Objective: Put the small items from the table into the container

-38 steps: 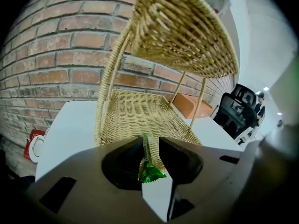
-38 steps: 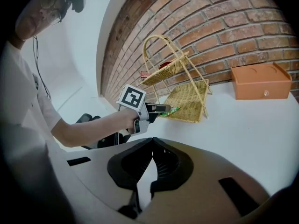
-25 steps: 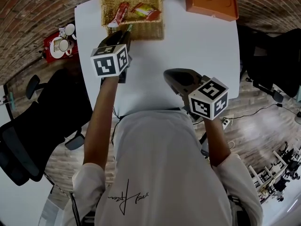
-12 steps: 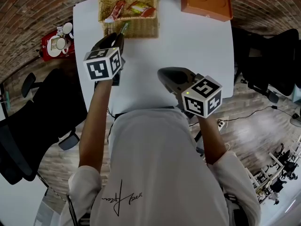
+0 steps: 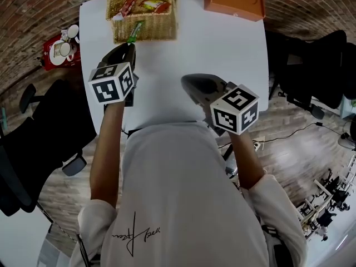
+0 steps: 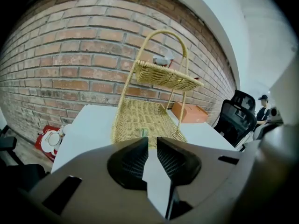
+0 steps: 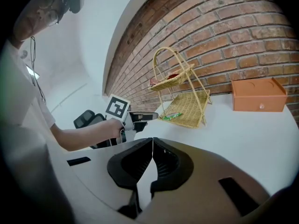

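Observation:
A two-tier wicker basket [image 5: 140,9] stands at the far edge of the white table [image 5: 217,46]. A green packet [image 5: 133,32] lies over the front rim of its lower tray, also visible in the left gripper view as the green packet [image 6: 144,133]. My left gripper [image 5: 129,49] hangs just short of that rim, its jaws closing with a narrow gap and nothing between them [image 6: 152,141]. My right gripper [image 5: 190,83] hovers over the near middle of the table, shut and empty [image 7: 152,146]. Red snack packets [image 5: 127,5] lie on the upper tier.
An orange box [image 5: 233,0] sits at the far right of the table, right of the basket. A red tray with cups [image 5: 60,48] stands off the table's left side. Black office chairs [image 5: 50,129] [image 5: 311,65] flank the table. A brick wall rises behind.
My left gripper has drawn back from the basket, and the green packet stays on the front rim. The right gripper has kept still.

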Motion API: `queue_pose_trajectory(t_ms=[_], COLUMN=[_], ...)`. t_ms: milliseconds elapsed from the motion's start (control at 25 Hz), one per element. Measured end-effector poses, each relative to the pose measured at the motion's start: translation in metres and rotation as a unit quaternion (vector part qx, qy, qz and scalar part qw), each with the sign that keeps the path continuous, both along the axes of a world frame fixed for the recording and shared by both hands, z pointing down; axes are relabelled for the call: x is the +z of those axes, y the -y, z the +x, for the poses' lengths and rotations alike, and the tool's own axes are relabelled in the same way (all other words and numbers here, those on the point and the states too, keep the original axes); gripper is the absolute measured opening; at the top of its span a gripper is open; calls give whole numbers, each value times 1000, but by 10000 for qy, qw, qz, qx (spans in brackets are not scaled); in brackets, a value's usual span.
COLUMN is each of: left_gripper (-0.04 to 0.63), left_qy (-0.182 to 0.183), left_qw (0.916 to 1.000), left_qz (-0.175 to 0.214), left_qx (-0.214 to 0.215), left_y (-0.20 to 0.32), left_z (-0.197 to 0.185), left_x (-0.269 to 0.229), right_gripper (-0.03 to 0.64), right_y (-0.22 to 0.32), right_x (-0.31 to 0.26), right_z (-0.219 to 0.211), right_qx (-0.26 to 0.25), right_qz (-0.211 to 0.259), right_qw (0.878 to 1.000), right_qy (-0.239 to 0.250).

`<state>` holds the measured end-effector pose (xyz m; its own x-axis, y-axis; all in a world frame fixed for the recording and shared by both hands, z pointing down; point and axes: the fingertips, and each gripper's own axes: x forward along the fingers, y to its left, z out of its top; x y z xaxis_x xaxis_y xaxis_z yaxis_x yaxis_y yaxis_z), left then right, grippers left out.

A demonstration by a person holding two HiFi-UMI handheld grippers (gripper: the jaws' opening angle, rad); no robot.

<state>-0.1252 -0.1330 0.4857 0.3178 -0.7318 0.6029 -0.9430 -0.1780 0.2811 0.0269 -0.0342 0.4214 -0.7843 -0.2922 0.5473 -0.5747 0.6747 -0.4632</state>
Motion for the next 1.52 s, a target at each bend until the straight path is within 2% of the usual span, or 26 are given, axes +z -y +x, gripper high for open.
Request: queue_pose_trajectory(t_ms=[400, 640, 880, 1520], left_gripper=[32, 21, 11, 9], left_qy=[-531, -423, -523, -863], left_qw=[9981, 9985, 9979, 9941], left_qz=[183, 283, 342, 574], left_qx=[-258, -187, -194, -315], left_y=[-35, -54, -74, -115], left_z=[4, 11, 22, 37], left_x=[-19, -21, -27, -58], right_gripper=[23, 23, 21, 20], right_y=[-1, -2, -3, -15], right_x=[-10, -17, -27, -36], right_z=[12, 18, 26, 23], right_qx=[79, 229, 463, 309], right_qz=[244, 413, 612, 904], right_qw=[9996, 9988, 9969, 9950], right_qy=[79, 87, 163, 284])
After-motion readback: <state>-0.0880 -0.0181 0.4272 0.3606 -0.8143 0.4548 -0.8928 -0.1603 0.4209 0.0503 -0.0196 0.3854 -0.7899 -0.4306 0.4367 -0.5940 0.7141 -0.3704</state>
